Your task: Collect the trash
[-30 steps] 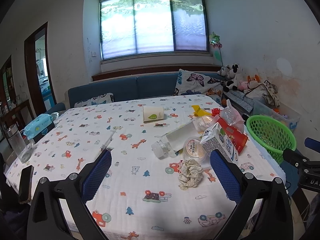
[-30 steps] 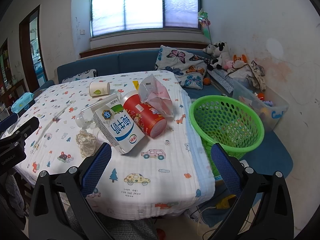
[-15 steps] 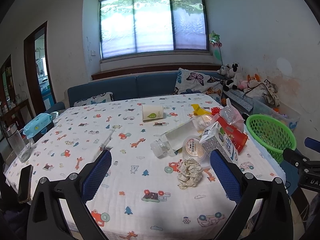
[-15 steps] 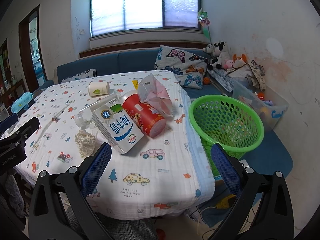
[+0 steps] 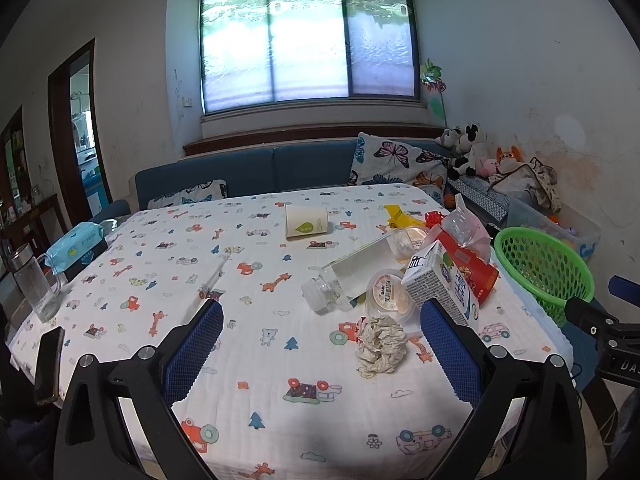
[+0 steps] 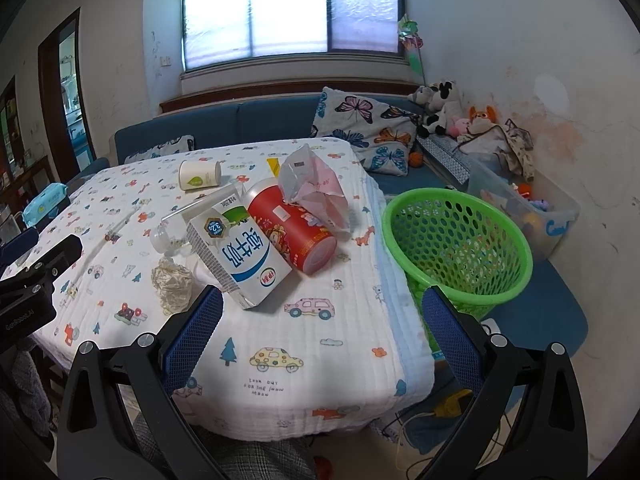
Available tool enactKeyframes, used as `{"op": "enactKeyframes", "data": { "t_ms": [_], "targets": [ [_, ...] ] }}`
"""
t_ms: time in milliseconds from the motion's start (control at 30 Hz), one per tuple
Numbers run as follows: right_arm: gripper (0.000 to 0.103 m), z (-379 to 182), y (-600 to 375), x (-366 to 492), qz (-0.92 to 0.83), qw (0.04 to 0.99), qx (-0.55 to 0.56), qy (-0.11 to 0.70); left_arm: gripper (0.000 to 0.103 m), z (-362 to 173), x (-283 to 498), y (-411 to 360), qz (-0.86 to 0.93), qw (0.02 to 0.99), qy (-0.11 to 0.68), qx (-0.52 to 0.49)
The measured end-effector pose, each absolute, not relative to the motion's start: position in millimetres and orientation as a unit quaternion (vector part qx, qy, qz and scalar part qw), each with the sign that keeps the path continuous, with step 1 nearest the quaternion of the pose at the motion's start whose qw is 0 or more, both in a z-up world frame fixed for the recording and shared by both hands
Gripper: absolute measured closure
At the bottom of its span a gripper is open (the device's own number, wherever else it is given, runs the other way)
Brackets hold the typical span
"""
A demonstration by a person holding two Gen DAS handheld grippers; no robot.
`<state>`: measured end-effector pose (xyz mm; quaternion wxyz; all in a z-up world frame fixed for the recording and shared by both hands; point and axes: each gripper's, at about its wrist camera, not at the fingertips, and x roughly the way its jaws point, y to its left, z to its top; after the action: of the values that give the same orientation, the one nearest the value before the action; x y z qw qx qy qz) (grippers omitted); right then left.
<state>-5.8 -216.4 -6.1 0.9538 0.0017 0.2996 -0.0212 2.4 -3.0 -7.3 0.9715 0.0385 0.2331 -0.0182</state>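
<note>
The trash lies heaped on the patterned tablecloth. A crumpled paper wad, greyish-white and creased, sits just ahead of the left gripper, toward its right finger. Beyond the wad lie a round sealed cup, a clear plastic bottle on its side and a boxy milk carton leaning against a red cylindrical can. A crinkled clear bag rests on the can.

Both grippers hover above the near table edge, jaws spread wide and holding nothing. The right gripper points at the carton ahead of its left finger; the green perforated plastic basket stands off the table, ahead of its right finger. The finger pads are blue and textured.
</note>
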Motion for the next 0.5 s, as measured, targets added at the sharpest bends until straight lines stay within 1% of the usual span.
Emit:
{"op": "enactKeyframes", "data": {
  "t_ms": [500],
  "targets": [
    [0.004, -7.6, -215.4, -4.3, -0.020, 0.953, 0.002, 0.301, 0.007, -10.2, 5.5, -1.8, -0.016, 0.971, 0.236, 0.037]
  ]
}}
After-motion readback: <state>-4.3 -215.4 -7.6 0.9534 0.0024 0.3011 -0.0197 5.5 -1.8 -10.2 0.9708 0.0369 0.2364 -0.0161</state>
